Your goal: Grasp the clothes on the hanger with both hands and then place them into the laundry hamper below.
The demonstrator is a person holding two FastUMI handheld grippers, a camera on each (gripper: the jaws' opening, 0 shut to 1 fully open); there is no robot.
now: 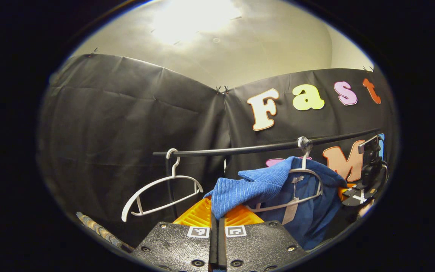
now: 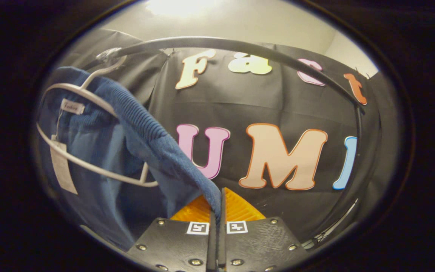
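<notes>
In the left gripper view, black cloth walls the booth under a pale ceiling with a bright glare. A dark rail runs across the far middle. An empty white hanger hangs at its left end, tilted. To the right, a second hanger carries the blue garment, which is still draped over it, with a ribbed fold stretched left and down toward the camera. Bottom left, a patterned bar is cut off at the edge and cannot be made out. No floor or surface can be told. The left hand-held gripper has its fingers clenched together, pinching the near corner of the ribbed fold. At the far right the other hand-held gripper sits beside the garment, partly cut off; its hold cannot be judged from here.

In the right gripper view, the rail curves overhead and bends down at the right. The blue garment hangs on its hanger at the left, with a paper tag dangling; its lower part is cut off. The right hand-held gripper is clenched on the garment's ribbed edge, which runs down between the closed fingers.
</notes>
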